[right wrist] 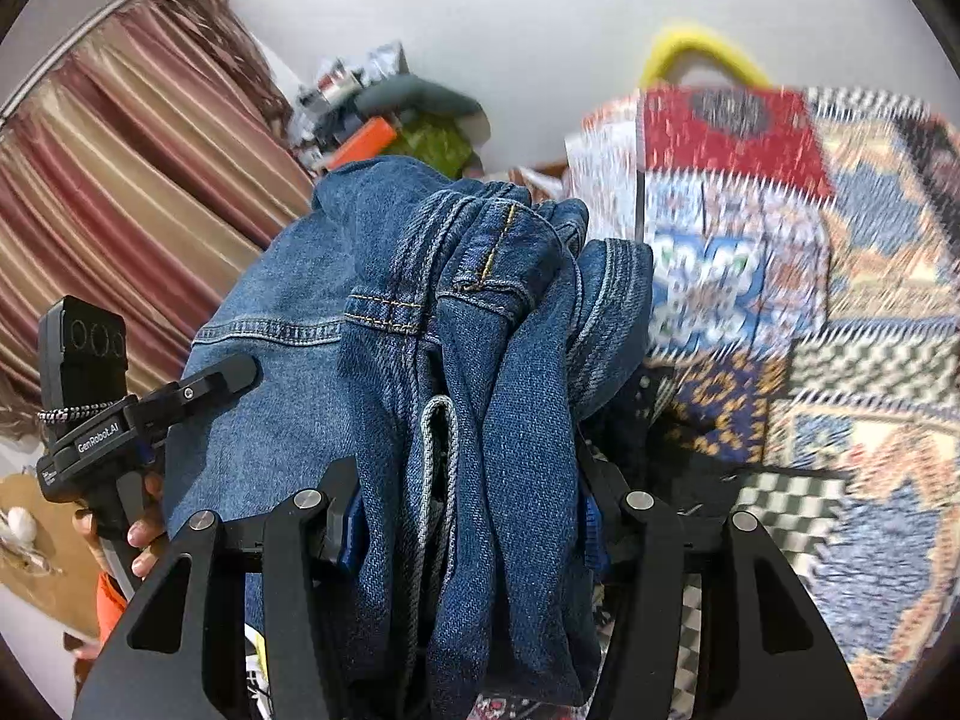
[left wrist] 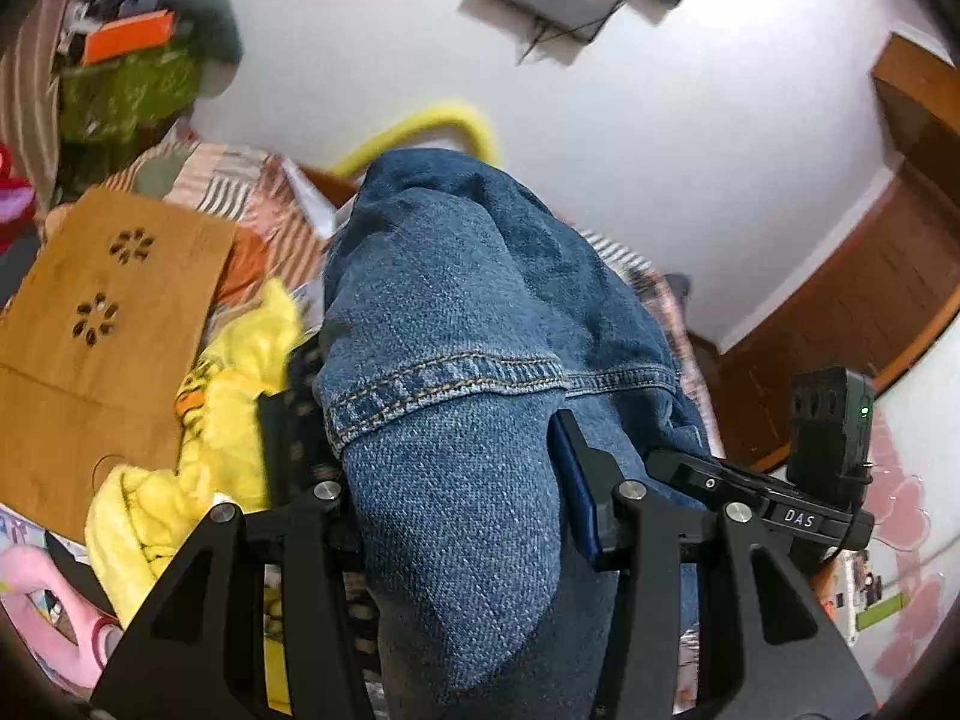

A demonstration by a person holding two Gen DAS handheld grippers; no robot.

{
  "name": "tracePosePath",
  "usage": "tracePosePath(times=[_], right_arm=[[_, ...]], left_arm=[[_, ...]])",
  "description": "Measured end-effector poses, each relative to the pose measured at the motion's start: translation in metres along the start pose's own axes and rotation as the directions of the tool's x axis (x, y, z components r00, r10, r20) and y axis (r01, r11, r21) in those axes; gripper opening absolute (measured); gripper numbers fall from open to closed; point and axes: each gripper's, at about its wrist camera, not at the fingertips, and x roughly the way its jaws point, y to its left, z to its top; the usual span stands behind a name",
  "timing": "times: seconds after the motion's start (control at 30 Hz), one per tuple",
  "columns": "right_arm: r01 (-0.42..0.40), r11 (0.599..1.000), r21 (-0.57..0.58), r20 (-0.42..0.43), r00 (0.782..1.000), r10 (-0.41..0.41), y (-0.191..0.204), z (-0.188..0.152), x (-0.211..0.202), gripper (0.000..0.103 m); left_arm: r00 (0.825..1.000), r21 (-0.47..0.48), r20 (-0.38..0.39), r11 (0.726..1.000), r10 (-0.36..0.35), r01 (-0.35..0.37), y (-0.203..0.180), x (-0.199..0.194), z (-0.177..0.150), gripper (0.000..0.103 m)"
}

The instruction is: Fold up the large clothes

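Both the left gripper and right gripper clamped bunched jeans, which ran lengthwise away from the cameras, lifted over a patterned quilt below white walls.

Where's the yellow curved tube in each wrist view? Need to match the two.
Left wrist: yellow curved tube sits upper centre, arching just behind the top of the denim jeans.
Right wrist: the tube is upper right, above the patterned patchwork blanket.
Shared landmark: the green and orange clutter pile, upper left in the left view, upper centre in the right view.
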Motion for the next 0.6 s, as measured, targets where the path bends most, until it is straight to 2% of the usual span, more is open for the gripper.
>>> tracePosePath(times=[0.13, 0.23, 0.33, 0.4, 0.5, 0.6], right_arm=[[0.037, 0.999, 0.026, -0.074, 0.997, -0.035, -0.018, -0.012, 0.048, 0.053], [0.039, 0.998, 0.051, -0.094, 0.995, -0.034, -0.026, -0.018, 0.064, 0.06], [0.055, 0.998, 0.032, -0.098, 0.994, -0.052, -0.022, -0.016, 0.062, 0.067], [0.078, 0.997, 0.015, -0.112, 0.991, -0.076, -0.014, -0.014, 0.056, 0.072], [0.145, 0.989, -0.016, -0.135, 0.98, -0.146, -0.004, -0.014, 0.047, 0.073], [0.197, 0.976, -0.094, -0.105, 0.973, -0.206, 0.009, -0.018, 0.031, 0.073]], left_arm=[[0.995, -0.026, -0.064, 0.997, 0.07, -0.072, 0.041, 0.04, -0.018, 0.05], [0.993, -0.001, -0.061, 0.995, 0.099, -0.1, 0.055, 0.047, -0.028, 0.056], [0.995, -0.03, -0.062, 0.997, 0.074, -0.076, 0.059, 0.042, -0.03, 0.059], [0.994, -0.029, -0.071, 0.995, 0.088, -0.09, 0.058, 0.041, -0.029, 0.061], [0.984, 0.005, -0.072, 0.987, 0.163, -0.163, 0.045, 0.034, -0.029, 0.062], [0.974, 0.037, -0.043, 0.974, 0.224, -0.222, 0.025, 0.019, -0.032, 0.062]])
